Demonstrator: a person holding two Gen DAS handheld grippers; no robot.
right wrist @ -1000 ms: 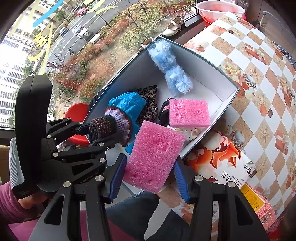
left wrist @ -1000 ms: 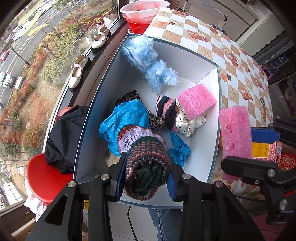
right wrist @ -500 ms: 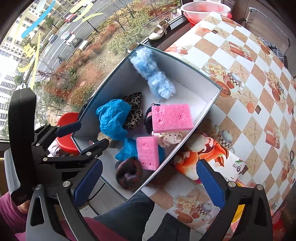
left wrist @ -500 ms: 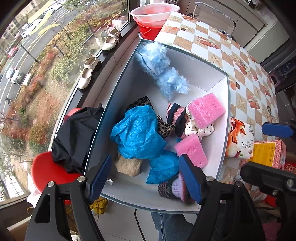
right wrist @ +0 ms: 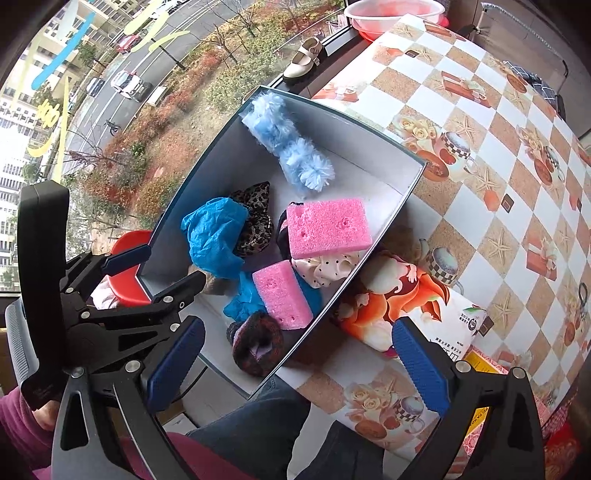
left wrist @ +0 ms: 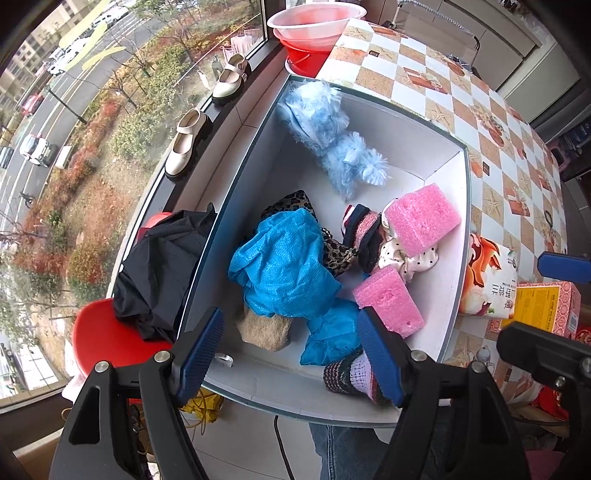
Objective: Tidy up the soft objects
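Observation:
A white box (left wrist: 413,147) (right wrist: 207,184) with a grey-blue rim holds the soft things. Inside lie a fluffy light-blue piece (left wrist: 325,129) (right wrist: 288,147), a blue cloth (left wrist: 284,262) (right wrist: 214,232), a large pink sponge (left wrist: 423,219) (right wrist: 327,227) and a smaller pink sponge (left wrist: 388,301) (right wrist: 282,293). A striped knitted piece (left wrist: 347,374) (right wrist: 255,341) rests at the near end. My left gripper (left wrist: 290,354) hangs open above that near end, holding nothing. My right gripper (right wrist: 299,363) stands wide open over the box's near corner, also holding nothing.
The box sits on a checkered tablecloth (right wrist: 480,129). An orange-printed tissue pack (left wrist: 487,280) (right wrist: 399,295) and a red-yellow carton (left wrist: 543,302) lie beside it. A red chair (left wrist: 99,336) with a black garment, shoes (left wrist: 184,144) on the sill and basins (left wrist: 314,22) stand along the window. A person's jeans (right wrist: 258,424) are below.
The left gripper let go of the knitted piece and the right let go of the smaller pink sponge. Both now lie in the box's near end, and both jaws stand open.

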